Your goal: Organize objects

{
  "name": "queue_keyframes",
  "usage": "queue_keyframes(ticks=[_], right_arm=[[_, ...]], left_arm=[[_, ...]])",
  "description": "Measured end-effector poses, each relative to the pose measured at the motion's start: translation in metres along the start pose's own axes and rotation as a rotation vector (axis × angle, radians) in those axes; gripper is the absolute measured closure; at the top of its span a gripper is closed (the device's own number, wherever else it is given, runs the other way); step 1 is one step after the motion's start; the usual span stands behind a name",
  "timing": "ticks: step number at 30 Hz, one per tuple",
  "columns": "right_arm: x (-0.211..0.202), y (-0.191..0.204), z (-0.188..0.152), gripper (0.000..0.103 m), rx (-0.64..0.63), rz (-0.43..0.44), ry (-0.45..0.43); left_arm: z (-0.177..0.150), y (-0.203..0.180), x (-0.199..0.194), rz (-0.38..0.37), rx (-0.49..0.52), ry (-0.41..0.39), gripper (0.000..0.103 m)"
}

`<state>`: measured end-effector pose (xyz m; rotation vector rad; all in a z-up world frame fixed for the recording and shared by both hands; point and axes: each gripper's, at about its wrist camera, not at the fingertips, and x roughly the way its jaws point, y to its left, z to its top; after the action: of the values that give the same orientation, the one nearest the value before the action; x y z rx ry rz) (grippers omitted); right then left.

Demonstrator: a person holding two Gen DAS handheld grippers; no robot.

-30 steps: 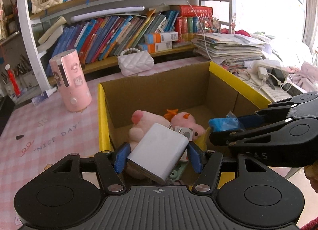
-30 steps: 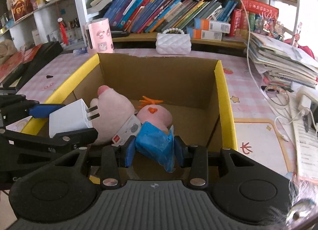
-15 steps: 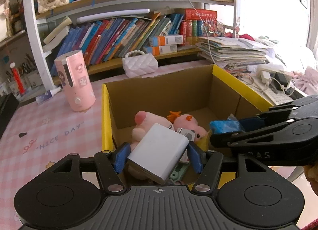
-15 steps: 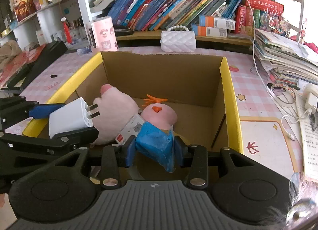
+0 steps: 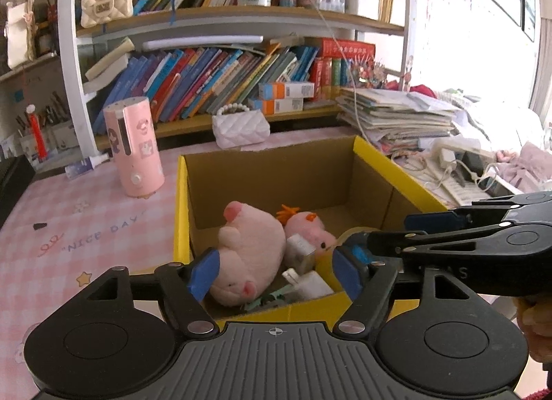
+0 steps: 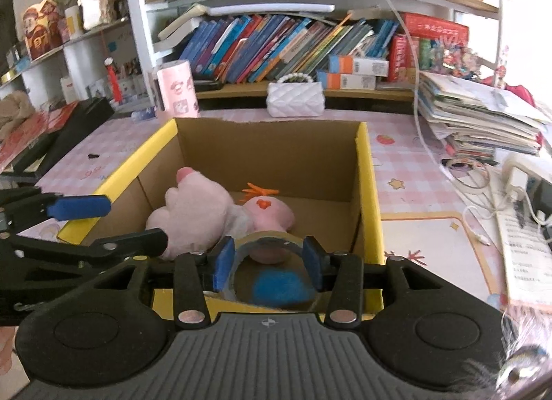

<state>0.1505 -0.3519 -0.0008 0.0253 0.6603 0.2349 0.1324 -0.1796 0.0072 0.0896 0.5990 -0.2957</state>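
Note:
A yellow-rimmed cardboard box (image 5: 179, 213) (image 6: 369, 179) holds a pink plush pig (image 5: 248, 255) (image 6: 193, 213), a smaller pink plush (image 5: 307, 224) (image 6: 269, 213) and a white charger (image 5: 310, 284). My left gripper (image 5: 276, 270) is open and empty above the box's near edge, with the charger lying in the box below it. My right gripper (image 6: 269, 262) is open, and a roll of clear tape (image 6: 269, 269) with a blue patch sits loose between its fingers over the box's near wall.
A pink cylinder (image 5: 132, 151) and a white quilted purse (image 5: 239, 125) stand on the pink checked table behind the box. Bookshelves rise at the back. Stacked papers (image 6: 483, 117) and cables (image 6: 483, 189) lie to the right.
My left gripper has opened and the white charger has dropped into the box. My right gripper has opened too, and the blue-wrapped tape roll now sits loose between its fingers. Both grippers have risen.

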Motion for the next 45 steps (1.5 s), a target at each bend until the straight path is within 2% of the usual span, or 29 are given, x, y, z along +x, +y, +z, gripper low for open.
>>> queue_keyframes(ticks=[6,9,13,17,22,27,30,40,45], right_arm=[[-0.019,0.013,-0.008,0.059,0.032,-0.038,-0.035],[-0.027,0.023,-0.010,0.054,0.033,-0.063,-0.045],[-0.037,0.042,-0.013,0.051,0.034,-0.075,-0.051],[-0.048,0.064,-0.020,0.043,0.035,-0.086,-0.067],[-0.058,0.093,-0.033,0.026,0.003,-0.115,-0.075],[-0.065,0.117,-0.043,0.008,-0.029,-0.148,-0.079],[-0.069,0.128,-0.048,0.001,-0.039,-0.176,-0.077],[-0.081,0.147,-0.071,0.000,-0.022,-0.210,-0.029],[-0.082,0.154,-0.083,0.000,0.002,-0.216,-0.001]], left_arm=[[-0.005,0.009,-0.028,0.019,-0.023,-0.038,0.024],[-0.010,0.017,-0.044,0.057,-0.047,-0.052,0.021],[-0.020,0.028,-0.065,0.128,-0.055,-0.056,0.016],[-0.031,0.040,-0.081,0.189,-0.091,-0.050,0.011],[-0.044,0.052,-0.098,0.243,-0.088,-0.037,0.008],[-0.058,0.061,-0.114,0.266,-0.101,-0.033,0.004],[-0.067,0.066,-0.122,0.258,-0.123,-0.022,0.003],[-0.093,0.078,-0.137,0.233,-0.178,0.018,0.003],[-0.101,0.078,-0.138,0.275,-0.171,0.036,0.003]])
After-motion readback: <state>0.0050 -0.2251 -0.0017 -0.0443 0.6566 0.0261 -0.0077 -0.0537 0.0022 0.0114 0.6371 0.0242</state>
